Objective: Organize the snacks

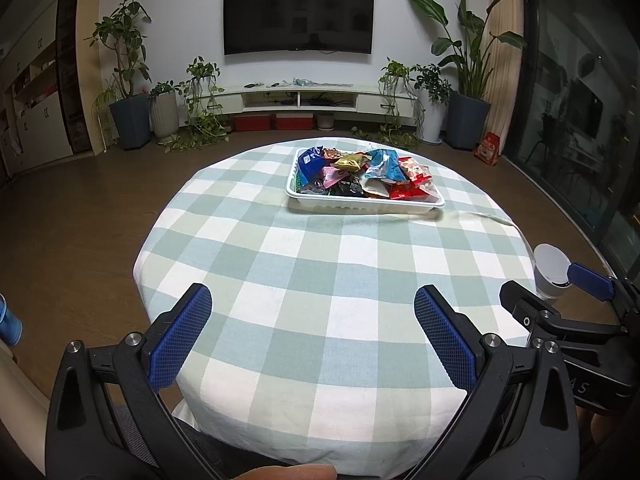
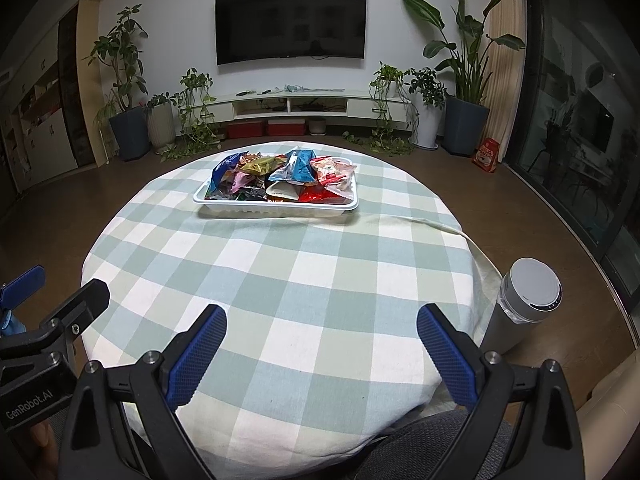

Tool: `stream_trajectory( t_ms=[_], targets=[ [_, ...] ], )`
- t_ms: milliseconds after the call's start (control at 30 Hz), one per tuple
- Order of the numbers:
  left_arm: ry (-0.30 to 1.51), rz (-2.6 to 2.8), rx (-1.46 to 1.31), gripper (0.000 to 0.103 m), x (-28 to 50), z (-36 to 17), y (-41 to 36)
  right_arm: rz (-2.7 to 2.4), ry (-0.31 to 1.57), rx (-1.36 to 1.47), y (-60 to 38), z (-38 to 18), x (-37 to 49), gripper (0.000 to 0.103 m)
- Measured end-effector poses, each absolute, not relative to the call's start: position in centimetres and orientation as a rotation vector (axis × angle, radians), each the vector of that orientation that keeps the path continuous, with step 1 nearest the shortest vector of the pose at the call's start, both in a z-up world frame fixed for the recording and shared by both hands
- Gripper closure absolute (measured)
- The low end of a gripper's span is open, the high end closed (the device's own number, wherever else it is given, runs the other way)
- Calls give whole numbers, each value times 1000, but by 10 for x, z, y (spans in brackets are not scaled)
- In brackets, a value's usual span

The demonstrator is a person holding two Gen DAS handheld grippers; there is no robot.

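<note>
Landmark: white tray (image 1: 362, 204), sitting on the far half of the round tabletop (image 1: 320, 280), which is covered in a green-and-white check cloth.

Snack packets (image 1: 360, 174) are heaped inside the tray, filling it from wall to wall; several overlap and tilt against each other. Blue, pink, gold, red and dark wrappers are distinguishable; print on them is too small to read. No packet lies on the cloth outside the tray.

Left tool (image 1: 312, 328): held at the tabletop edge nearest the person, well apart from the tray. Blue pads spread wide, nothing between them.

Right tool (image 2: 322, 340): same near edge, also well apart from the tray. Pads spread wide, empty. In the left wrist view it shows at the right margin (image 1: 560, 284), beside the left tool.

Grey cylindrical bottle (image 2: 524, 304) with a pale round lid stands off the tabletop's edge, on the near-right side of the tray, close to the right tool.

Behind the tray: wall-mounted television (image 1: 298, 16), a low white cabinet (image 1: 300, 98) and potted plants either side.
</note>
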State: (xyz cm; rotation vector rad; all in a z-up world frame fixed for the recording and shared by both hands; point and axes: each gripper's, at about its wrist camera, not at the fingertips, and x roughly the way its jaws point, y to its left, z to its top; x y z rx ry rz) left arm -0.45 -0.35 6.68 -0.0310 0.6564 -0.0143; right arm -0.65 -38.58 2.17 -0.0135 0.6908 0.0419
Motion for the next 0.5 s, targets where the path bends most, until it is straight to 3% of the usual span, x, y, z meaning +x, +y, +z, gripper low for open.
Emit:
stream_trajectory(
  t_ms=[500],
  targets=[
    [659, -15, -30, 0, -4, 66, -4, 43, 695, -15, -384, 19, -7, 5]
  ],
)
